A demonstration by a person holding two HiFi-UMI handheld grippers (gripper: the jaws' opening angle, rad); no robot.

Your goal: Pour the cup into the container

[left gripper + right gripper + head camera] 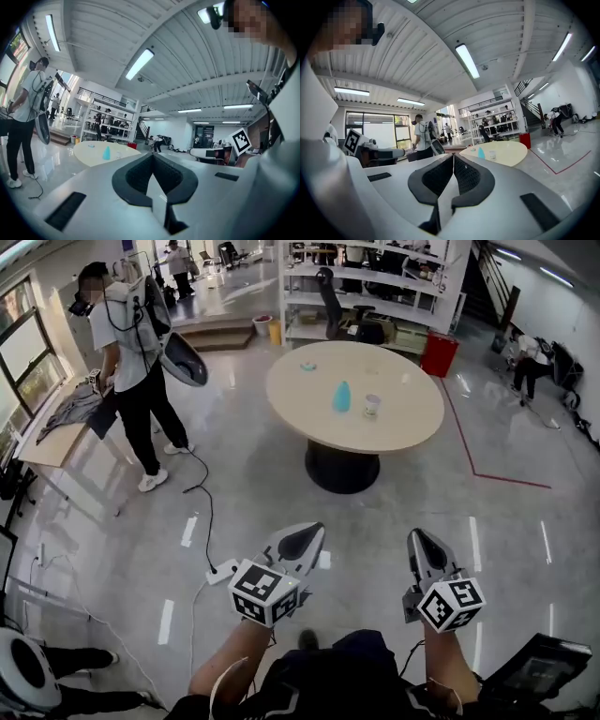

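Both tongs are closed and empty: the left tongs (302, 542) and the right tongs (425, 554) each show their jaws pressed together with nothing between them. They point roughly level across open floor.

The cup (372, 406) stands on the round counter (309, 399), well ahead of both tips and about midway between the lines the two tongs point along. A teal vessel (342, 397), which I take for the container, stands just beside the cup on the left tongs' side. The two look apart, not touching.

I judge the step in hand to be the approach, with nothing grasped yet. To do it well I need to close in until the cup sits just beyond the right tips, and open those jaws before they arrive, not at the cup. I should bring the right tongs in level at mid-height and keep the left tongs on the container's side to steady it. A cable (202, 493) lies on the floor ahead of the left tongs, so I want to stay clear of it.

The cup appears upright, long axis vertical and mouth up, though it is too small to be sure. The container is also upright and tapers towards its top, so the pour needs careful aim.
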